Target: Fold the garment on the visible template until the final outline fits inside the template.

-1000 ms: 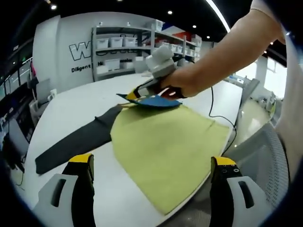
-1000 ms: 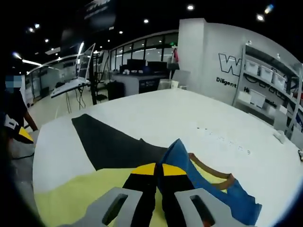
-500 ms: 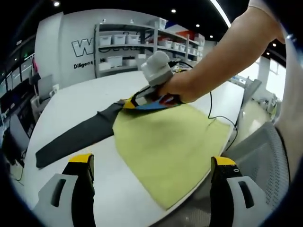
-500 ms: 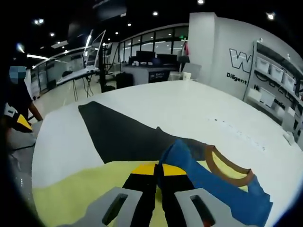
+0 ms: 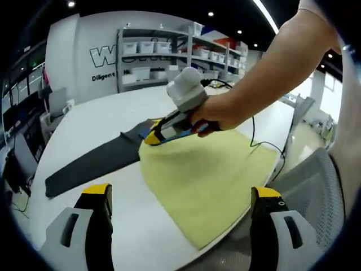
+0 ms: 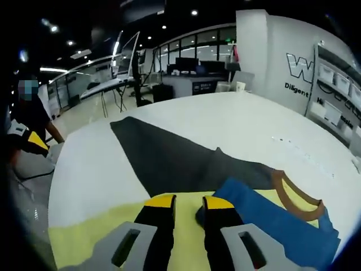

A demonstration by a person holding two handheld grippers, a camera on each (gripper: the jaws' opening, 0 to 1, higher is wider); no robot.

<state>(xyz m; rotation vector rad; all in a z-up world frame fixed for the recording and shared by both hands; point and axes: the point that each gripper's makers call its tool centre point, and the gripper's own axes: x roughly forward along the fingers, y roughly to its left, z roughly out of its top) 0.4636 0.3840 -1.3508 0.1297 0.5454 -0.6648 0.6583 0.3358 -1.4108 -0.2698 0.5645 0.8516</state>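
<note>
A yellow garment (image 5: 208,169) lies on a white table (image 5: 84,121), partly over a dark grey template (image 5: 84,164). Its blue part (image 6: 271,223), with a brown collar (image 6: 296,197), is folded flat onto the yellow cloth (image 6: 90,237). A hand holds my right gripper (image 6: 189,202) low over the blue fold's edge, and its jaws stand a little apart, open. From the left gripper view, the right gripper (image 5: 152,137) sits at the garment's far edge beside the template (image 6: 163,158). My left gripper (image 5: 180,195) hovers wide open near the table's front edge, holding nothing.
Shelves with white bins (image 5: 152,48) line the far wall. A black cable (image 5: 265,144) runs off the table's right edge. A grey mesh chair (image 5: 316,180) stands close on the right. A person (image 6: 28,121) is by the table's left end in the right gripper view.
The right gripper carried the blue fold across the yellow cloth toward the template. Its jaws, shut on the blue cloth before, have parted, and the blue part now lies flat.
</note>
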